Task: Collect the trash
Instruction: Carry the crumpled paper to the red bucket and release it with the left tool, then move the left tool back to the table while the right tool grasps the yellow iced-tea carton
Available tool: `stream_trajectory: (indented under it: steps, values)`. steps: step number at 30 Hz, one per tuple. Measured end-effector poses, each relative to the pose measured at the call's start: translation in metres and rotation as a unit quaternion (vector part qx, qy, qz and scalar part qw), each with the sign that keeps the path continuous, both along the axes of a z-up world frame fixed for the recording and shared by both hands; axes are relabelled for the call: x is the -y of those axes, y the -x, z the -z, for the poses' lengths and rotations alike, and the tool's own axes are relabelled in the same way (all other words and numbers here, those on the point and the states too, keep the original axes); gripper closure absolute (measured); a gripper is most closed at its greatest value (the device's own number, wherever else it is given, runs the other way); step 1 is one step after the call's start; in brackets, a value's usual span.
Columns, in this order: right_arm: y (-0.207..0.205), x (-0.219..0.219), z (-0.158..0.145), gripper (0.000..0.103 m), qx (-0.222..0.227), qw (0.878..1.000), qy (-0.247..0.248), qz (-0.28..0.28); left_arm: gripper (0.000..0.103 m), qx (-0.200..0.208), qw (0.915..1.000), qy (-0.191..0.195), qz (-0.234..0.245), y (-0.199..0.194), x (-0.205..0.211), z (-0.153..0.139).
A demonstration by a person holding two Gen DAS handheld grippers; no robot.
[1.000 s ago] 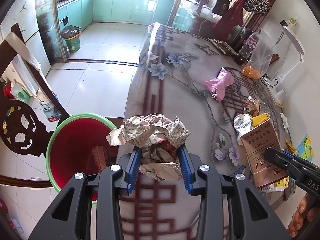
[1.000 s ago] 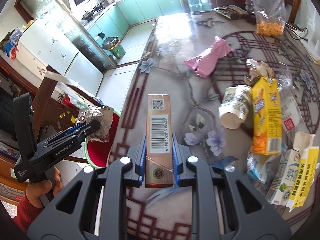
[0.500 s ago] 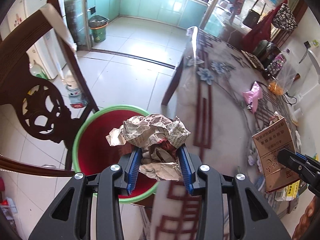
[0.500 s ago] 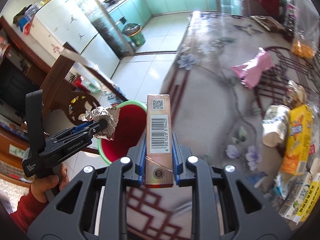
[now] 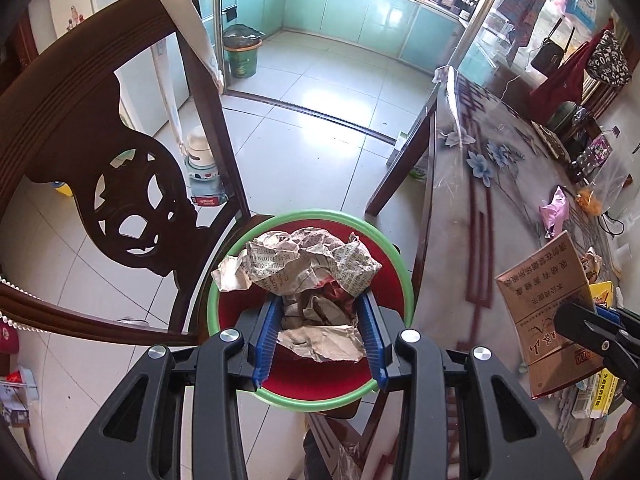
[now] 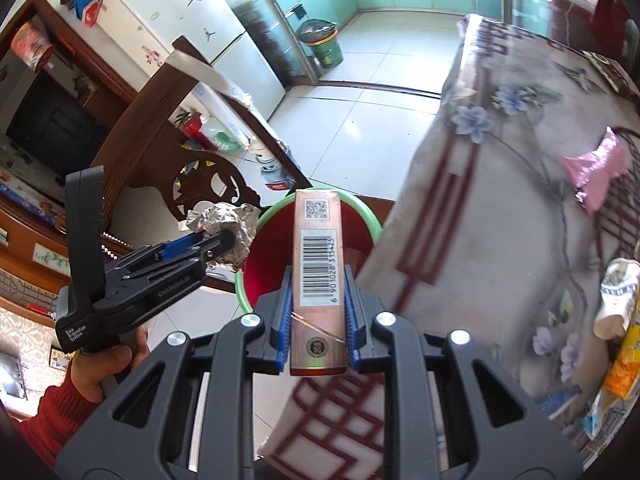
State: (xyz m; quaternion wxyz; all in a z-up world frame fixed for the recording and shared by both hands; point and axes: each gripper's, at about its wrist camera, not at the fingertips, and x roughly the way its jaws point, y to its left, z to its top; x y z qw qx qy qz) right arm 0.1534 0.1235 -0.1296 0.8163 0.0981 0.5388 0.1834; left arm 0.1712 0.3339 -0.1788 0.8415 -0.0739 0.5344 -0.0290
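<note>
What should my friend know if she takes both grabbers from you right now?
Left gripper: shut on a paper wad, right over the red bin.
Right gripper: shut on a flat box, reaching the bin's rim from the table side.
Nothing has been dropped yet from either gripper.
Next, probably: let the wad go first, then bring the box over the bin and let it go.
Left on the table: a pink wrapper, a paper cup and some cartons at the right edge.
</note>
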Motion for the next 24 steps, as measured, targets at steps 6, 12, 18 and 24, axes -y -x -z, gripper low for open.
stream_trajectory:
  steps: [6,12,18,24]
  values:
    - [-0.006,-0.013,0.001,0.081,0.001,1.0,0.006,-0.012,0.068,0.004,1.0,0.001,-0.003,-0.002,-0.003,0.0]
    - [-0.008,-0.022,-0.004,0.081,0.011,1.0,0.008,-0.023,0.066,0.008,1.0,-0.002,-0.004,-0.003,-0.003,-0.002]
    - [-0.009,-0.022,-0.011,0.055,0.028,1.0,0.005,-0.01,0.054,0.015,0.9997,0.004,-0.018,-0.005,-0.009,-0.005]
    - [0.002,-0.009,-0.021,0.049,0.038,0.999,0.02,0.006,0.051,0.021,0.9996,0.009,-0.014,-0.005,-0.005,-0.008]
